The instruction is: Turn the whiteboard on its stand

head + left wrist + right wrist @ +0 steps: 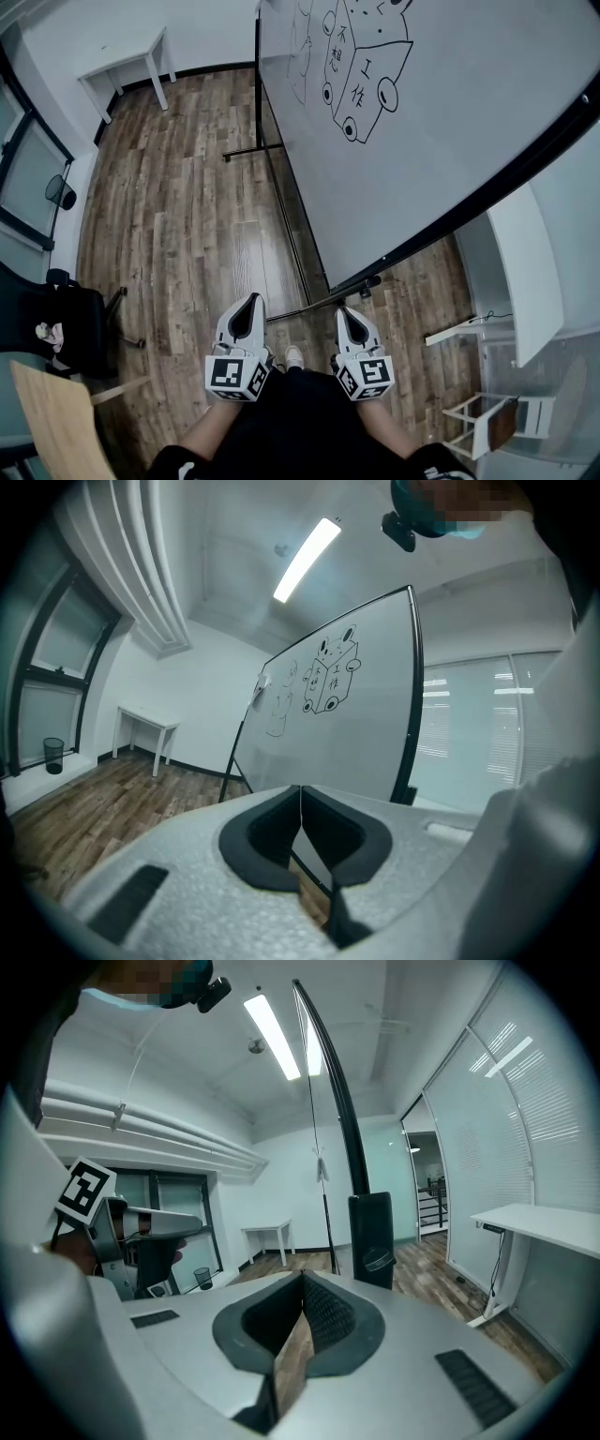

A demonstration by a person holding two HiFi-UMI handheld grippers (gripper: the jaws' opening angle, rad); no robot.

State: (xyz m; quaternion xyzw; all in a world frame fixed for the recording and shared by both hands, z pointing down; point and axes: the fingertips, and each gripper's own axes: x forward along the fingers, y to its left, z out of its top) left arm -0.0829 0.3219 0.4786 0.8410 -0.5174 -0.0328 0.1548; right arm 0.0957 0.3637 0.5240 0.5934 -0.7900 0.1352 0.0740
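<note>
Wood flooring (187, 234) is spreading beneath the whiteboard (450, 122), which is standing ahead and rightward, its lower edge running nearer the right hand-held gripper (348, 312) than the left hand-held gripper (252, 300), both clenched empty.

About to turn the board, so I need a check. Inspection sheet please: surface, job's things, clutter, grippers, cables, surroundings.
Surface: wood plank floor.
Job's things: whiteboard on its stand, drawing on the visible face.
Clutter: black chair and light wood board at the person's left.
Grippers: left gripper and right gripper both shut, empty, apart from the whiteboard.
Cables: thin cable by the white desk.
Surroundings: white table, black bin.
</note>
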